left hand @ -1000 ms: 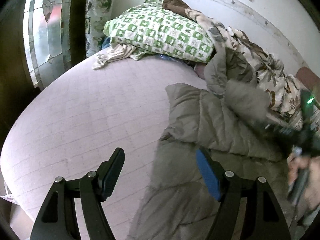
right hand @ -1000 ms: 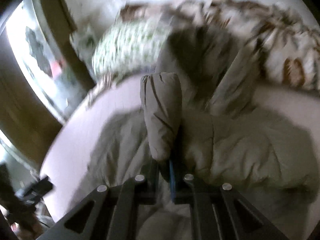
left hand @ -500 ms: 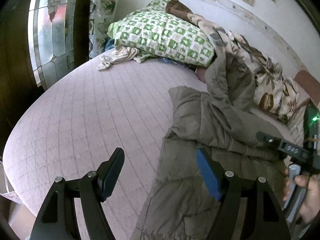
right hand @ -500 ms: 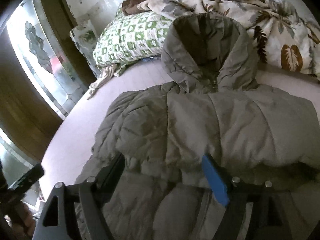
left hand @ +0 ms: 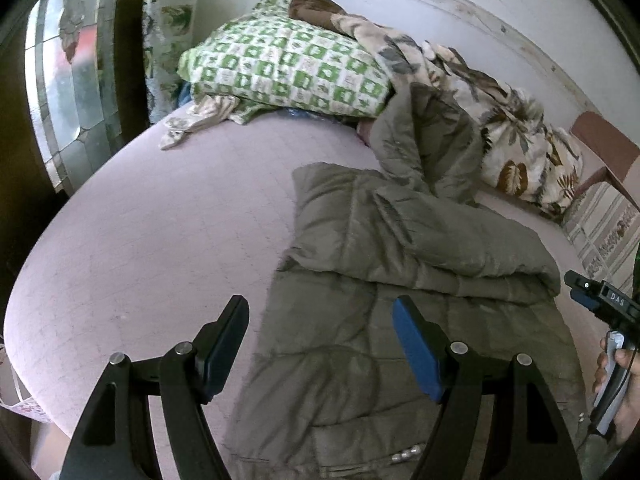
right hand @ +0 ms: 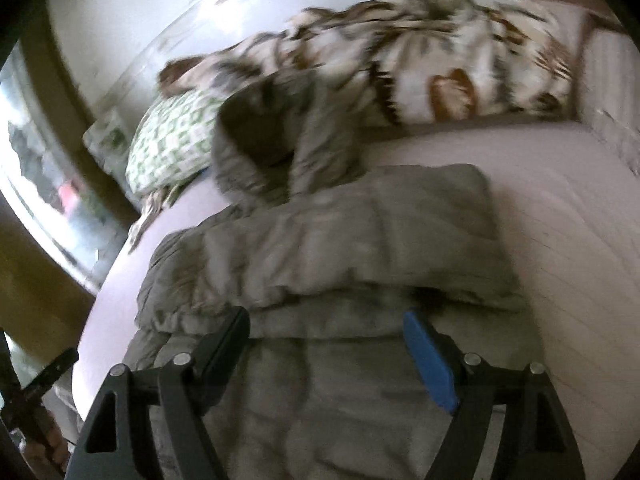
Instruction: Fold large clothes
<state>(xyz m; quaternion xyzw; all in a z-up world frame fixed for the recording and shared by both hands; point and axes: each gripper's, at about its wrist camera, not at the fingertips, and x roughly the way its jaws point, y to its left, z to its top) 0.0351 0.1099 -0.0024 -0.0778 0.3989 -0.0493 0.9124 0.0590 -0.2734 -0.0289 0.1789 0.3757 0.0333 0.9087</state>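
The olive puffer jacket (left hand: 400, 280) lies on the bed (left hand: 140, 240), filling the lower centre and right of the left wrist view, with its hood (left hand: 432, 144) propped toward the upper centre against the leaf-print blanket (left hand: 512, 136). One sleeve (left hand: 420, 232) is folded crosswise over the chest, so the jacket's long axis runs from the hood at the top of the frame down to the hem at the bottom edge.

The left hand-held gripper (left hand: 320, 344) hangs over the jacket's left edge, jaws spread, nothing between them; its blue pad is above the fabric, its black pad above the bare sheet. The right hand-held gripper (right hand: 326, 348) is also spread wide and empty, hovering above the jacket's middle just below the folded sleeve (right hand: 360, 240); that view is blurred.

Both sit toward the hem end, on either flank. Judging by this, a next fold would bring the hem up toward the hood, each gripper taking its own near side.
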